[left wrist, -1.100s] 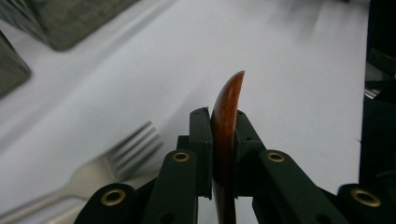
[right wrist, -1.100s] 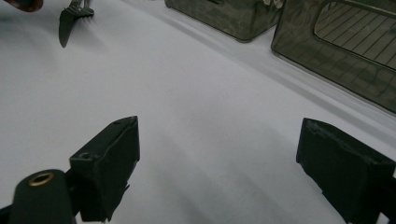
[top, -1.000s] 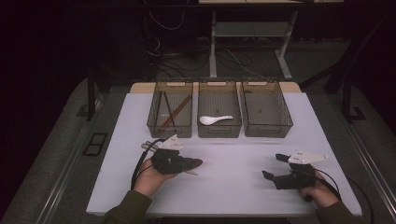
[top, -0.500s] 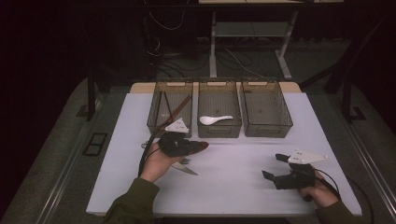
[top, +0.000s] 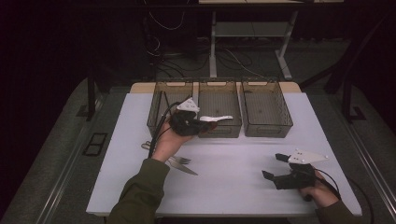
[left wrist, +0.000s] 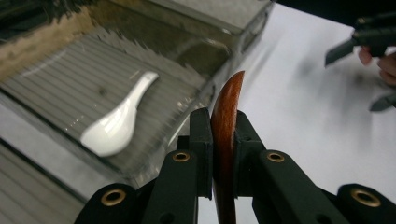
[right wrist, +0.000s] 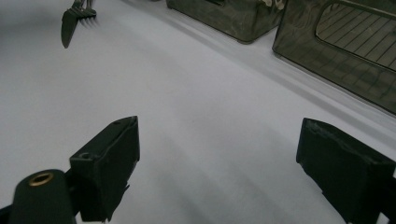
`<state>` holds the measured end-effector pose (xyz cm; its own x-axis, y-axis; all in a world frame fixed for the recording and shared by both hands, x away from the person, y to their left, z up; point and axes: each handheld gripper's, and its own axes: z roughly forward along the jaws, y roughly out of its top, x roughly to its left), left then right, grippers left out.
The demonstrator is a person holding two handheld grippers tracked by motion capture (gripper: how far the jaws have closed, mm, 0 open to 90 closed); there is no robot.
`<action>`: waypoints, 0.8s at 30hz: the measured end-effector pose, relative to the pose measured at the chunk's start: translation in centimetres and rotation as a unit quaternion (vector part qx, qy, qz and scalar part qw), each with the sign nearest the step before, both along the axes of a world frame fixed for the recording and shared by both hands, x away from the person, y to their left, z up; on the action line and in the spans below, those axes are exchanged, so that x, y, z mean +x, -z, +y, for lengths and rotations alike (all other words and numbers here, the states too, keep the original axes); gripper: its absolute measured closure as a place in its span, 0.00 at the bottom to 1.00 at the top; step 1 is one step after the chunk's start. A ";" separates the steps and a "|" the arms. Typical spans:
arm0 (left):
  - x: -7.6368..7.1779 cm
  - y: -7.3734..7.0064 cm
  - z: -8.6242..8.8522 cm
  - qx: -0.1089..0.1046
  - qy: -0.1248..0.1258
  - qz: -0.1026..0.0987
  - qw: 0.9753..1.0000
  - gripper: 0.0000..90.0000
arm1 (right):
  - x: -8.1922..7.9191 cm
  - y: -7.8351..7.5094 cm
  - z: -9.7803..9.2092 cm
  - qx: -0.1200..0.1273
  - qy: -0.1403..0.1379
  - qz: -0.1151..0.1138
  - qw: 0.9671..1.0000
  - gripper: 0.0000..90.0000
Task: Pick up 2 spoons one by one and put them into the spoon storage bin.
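My left gripper [top: 204,125] is shut on a brown wooden spoon [left wrist: 227,116], which stands on edge between the jaws with its tip pointing forward. It hovers at the near wall of the middle bin [top: 219,95]. A white ceramic spoon [left wrist: 116,124] lies in that bin [left wrist: 70,79], left of the jaws in the left gripper view; in the high view the white spoon [top: 217,118] is just beyond the gripper. My right gripper [top: 273,167] rests low at the table's near right, open, with nothing between its jaws [right wrist: 219,158].
Three smoky clear bins stand in a row at the back: left bin [top: 164,103], middle, right bin [top: 267,106]. A knife [top: 183,168] and a fork [top: 161,151] lie on the white table near the left forearm; the knife tip [right wrist: 69,25] appears far off in the right gripper view.
My left gripper has lifted from the table near the cutlery and travelled forward and right to the middle bin, carrying the wooden spoon. The right gripper has stayed put.
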<state>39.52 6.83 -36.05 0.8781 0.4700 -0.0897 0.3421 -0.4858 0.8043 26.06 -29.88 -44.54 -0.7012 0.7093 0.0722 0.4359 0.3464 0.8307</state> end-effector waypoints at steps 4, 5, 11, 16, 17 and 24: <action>1.7 -0.4 -0.8 -0.003 -0.011 -0.004 1.000 0.90 | 0.0 0.0 0.0 0.000 0.000 0.001 1.000 0.15; 2.2 -0.5 -1.0 -0.006 -0.014 -0.004 1.000 0.90 | 0.0 0.0 0.0 0.000 0.000 0.000 1.000 0.15; 4.7 -0.5 -2.3 -0.011 -0.032 0.002 0.999 0.90 | 0.0 0.0 -0.1 0.002 0.000 0.000 1.000 0.15; 6.4 -0.4 -3.4 -0.012 -0.049 0.002 0.999 0.90 | -0.1 -0.1 0.0 0.003 -0.003 0.000 1.000 0.15; 6.7 -0.4 -3.6 -0.008 -0.051 0.002 0.999 0.90 | -0.1 -0.1 0.0 0.003 -0.003 -0.001 1.000 0.15; 8.8 -0.5 -4.4 -0.016 -0.074 0.006 0.997 0.90 | -0.1 -0.1 0.0 0.003 -0.005 -0.002 1.000 0.15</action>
<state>48.36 2.45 -35.51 0.7986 0.5904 -0.1168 0.4175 -0.4038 0.8140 26.01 -29.91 -44.48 -0.7080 0.7024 0.0732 0.4290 0.3455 0.8346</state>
